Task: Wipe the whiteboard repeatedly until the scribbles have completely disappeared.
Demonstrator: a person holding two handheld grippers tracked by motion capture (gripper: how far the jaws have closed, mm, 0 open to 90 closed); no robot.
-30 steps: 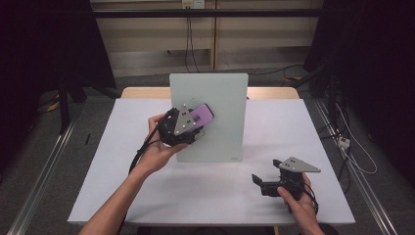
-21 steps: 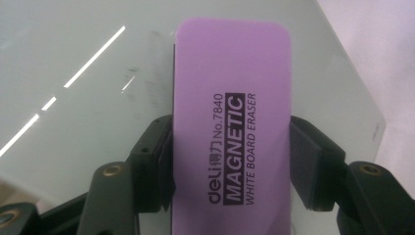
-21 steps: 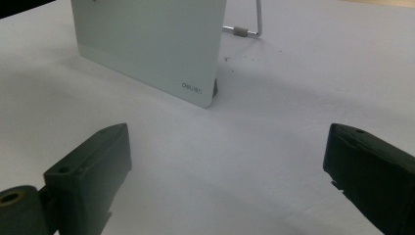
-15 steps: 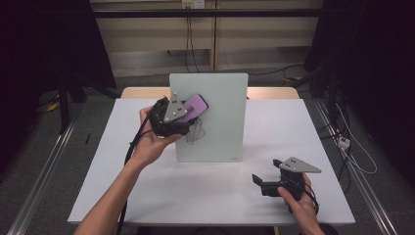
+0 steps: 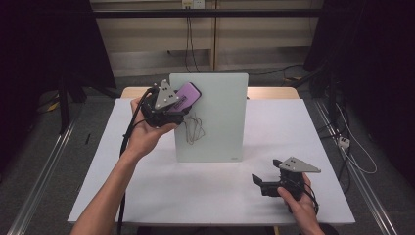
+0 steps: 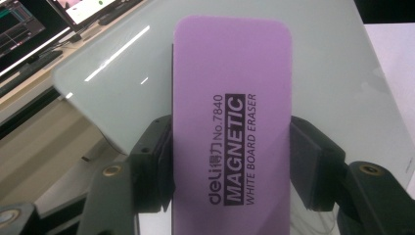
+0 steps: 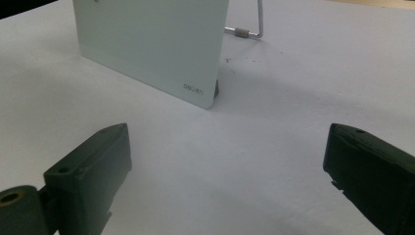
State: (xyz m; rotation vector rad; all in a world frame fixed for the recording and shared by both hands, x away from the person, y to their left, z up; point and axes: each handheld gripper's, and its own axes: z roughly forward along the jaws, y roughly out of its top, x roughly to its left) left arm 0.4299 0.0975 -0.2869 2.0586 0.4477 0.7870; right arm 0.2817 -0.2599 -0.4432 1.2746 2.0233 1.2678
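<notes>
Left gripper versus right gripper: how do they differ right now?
The left gripper is shut on the purple eraser and raised at the whiteboard's upper left corner; the right gripper is open, holds nothing, and sits low at the table. Both have black jaws and a grey plate on top.

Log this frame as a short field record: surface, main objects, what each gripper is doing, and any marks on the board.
surface: white table
board: pale glass whiteboard standing upright near the table's middle, propped from behind by a wire stand
marks: thin scribble on the board's left part
eraser: purple magnetic whiteboard eraser, at the board's upper left corner
left gripper: shut on the eraser, raised at the board
right gripper: open, holding nothing, low over the table in front of the board's right corner
</notes>
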